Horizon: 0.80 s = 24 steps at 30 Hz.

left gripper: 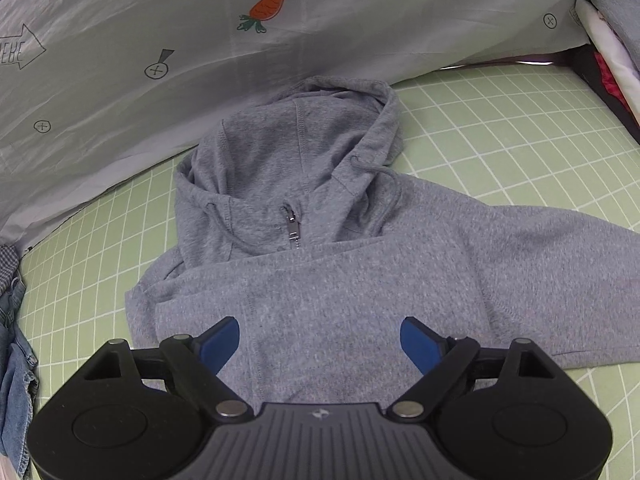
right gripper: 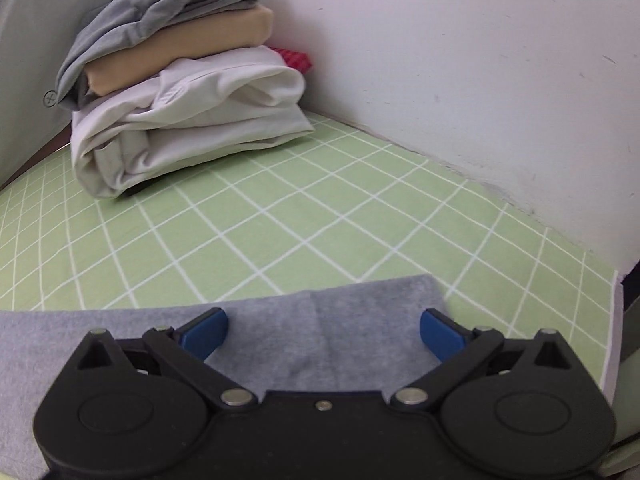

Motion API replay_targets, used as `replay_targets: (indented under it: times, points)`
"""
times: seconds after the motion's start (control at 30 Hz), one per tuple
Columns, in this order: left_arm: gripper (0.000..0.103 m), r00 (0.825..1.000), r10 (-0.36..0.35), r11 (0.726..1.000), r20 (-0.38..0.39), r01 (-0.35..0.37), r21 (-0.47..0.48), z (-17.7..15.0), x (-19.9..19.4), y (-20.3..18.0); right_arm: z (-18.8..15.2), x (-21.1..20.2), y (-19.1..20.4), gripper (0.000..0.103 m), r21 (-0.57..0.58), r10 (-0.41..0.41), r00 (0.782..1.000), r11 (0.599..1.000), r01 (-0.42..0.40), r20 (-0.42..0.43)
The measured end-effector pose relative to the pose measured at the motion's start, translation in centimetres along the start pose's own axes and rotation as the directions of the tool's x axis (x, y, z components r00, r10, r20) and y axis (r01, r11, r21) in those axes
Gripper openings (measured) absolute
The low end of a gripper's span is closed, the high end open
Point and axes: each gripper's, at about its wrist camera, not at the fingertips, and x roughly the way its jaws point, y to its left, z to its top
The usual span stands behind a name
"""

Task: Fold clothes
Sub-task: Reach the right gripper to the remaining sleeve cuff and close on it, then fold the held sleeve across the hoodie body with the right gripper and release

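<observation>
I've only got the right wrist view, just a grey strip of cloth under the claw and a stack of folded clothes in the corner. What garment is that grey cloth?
Observer: A grey hoodie, lying on the green checked sheet with its hood away from the left claw.
Operator: Is it zipped?
Observer: The zipper pull sits up at the neck, just below the hood.
Operator: Is the left claw holding it?
Observer: No, its jaws are opening above the hoodie's body, nothing pinched between them.
Operator: Anything else waiting?
Observer: Denim clothing lies bunched at the left edge of the left wrist view.
</observation>
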Motion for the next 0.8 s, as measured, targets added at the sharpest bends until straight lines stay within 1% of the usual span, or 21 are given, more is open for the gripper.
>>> replay_targets:
  times: [0.07,0.2,0.37,0.43,0.47,0.5,0.53,0.57,0.6,0.7,0.77,0.8]
  points:
    - [0.088,1.000,-0.004,1.000,-0.007,0.004,-0.011,0.1,0.2,-0.1,0.0,0.2,-0.8,0.103,0.011,-0.005,1.000,1.000,0.005,0.009]
    - [0.088,1.000,-0.005,0.999,-0.010,0.005,-0.037,0.1,0.3,0.0,0.1,0.3,-0.8,0.103,0.025,-0.020,1.000,0.999,0.020,0.007]
    - [0.088,1.000,0.017,0.997,0.013,-0.016,-0.071,-0.2,-0.4,1.2,-0.2,-0.1,-0.5,0.102,0.034,-0.020,1.000,0.999,0.020,-0.006]
    - [0.088,1.000,0.013,0.993,0.026,-0.010,-0.116,-0.4,-1.0,2.2,-0.4,-0.7,-0.2,0.091,0.019,-0.006,1.000,1.000,0.006,0.001]
    - [0.088,0.999,0.011,0.990,0.033,-0.007,-0.139,-0.5,-1.3,2.7,-0.6,-1.0,0.0,0.078,0.008,0.007,1.000,1.000,-0.007,0.008]
    - [0.088,0.999,0.012,0.986,0.040,-0.005,-0.164,-0.7,-1.6,3.3,-0.7,-1.4,0.2,0.059,-0.001,0.015,1.000,1.000,-0.015,0.013]
    - [0.088,0.999,0.016,0.982,0.046,-0.007,-0.188,-1.0,-1.9,3.9,-0.8,-1.8,0.5,0.048,-0.004,0.015,1.000,1.000,-0.015,0.015]
    - [0.088,0.998,0.022,0.978,0.051,-0.011,-0.211,-1.2,-2.1,4.6,-0.9,-2.0,0.8,0.028,-0.004,0.012,1.000,1.000,-0.012,0.012]
    - [0.088,0.998,0.026,0.972,0.058,-0.012,-0.233,-1.6,-2.5,5.3,-0.9,-2.2,1.1,0.021,-0.007,0.009,1.000,1.000,-0.009,0.008]
    - [0.088,0.996,0.030,0.955,0.089,-0.002,-0.296,-2.8,-3.8,7.5,-0.9,-2.7,1.9,0.009,-0.011,0.010,1.000,1.000,-0.010,-0.021]
    - [0.088,0.993,0.031,0.945,0.117,0.009,-0.328,-3.9,-5.0,8.7,-0.7,-3.8,2.7,0.006,-0.002,0.035,0.999,0.999,-0.035,-0.040]
    - [0.088,0.991,0.035,0.940,0.132,0.012,-0.342,-4.5,-5.6,9.4,-0.8,-4.8,3.3,0.006,0.010,0.057,0.998,0.998,-0.056,-0.030]
